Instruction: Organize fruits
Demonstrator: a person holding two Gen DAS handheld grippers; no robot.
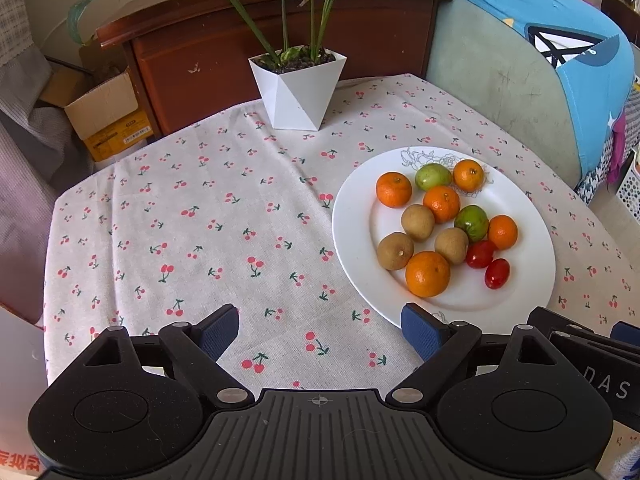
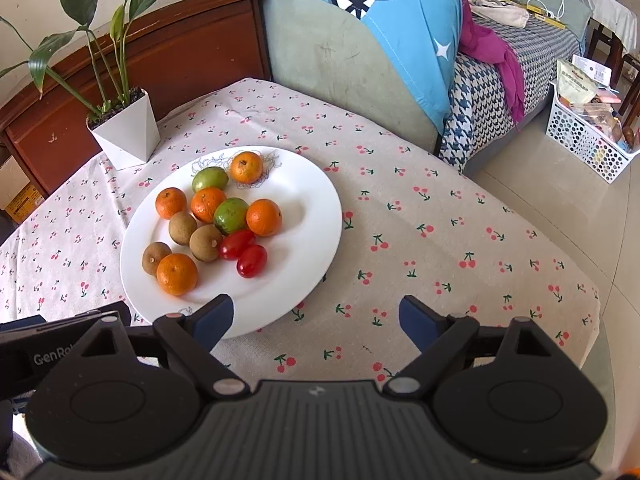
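Note:
A white plate point(image 1: 356, 220) point(image 2: 312, 200) on the cherry-print tablecloth holds mixed fruit: several small oranges point(image 1: 427, 274) point(image 2: 177, 274), three brown longans point(image 1: 395, 251) point(image 2: 205, 243), two green fruits point(image 1: 471, 223) point(image 2: 231, 215) and two red cherry tomatoes point(image 1: 497, 273) point(image 2: 251, 261). My left gripper point(image 1: 320, 330) is open and empty, above the cloth just left of the plate's near rim. My right gripper point(image 2: 316, 318) is open and empty, at the plate's near right rim. Each gripper's body shows at the edge of the other's view.
A white faceted pot point(image 1: 298, 90) point(image 2: 126, 130) with a leafy plant stands at the table's far side. Behind it are a wooden headboard point(image 1: 224, 52) and a sofa with a blue cover point(image 2: 400, 20). A cardboard box point(image 1: 106, 116) sits left; a white basket point(image 2: 584, 136) is on the floor right.

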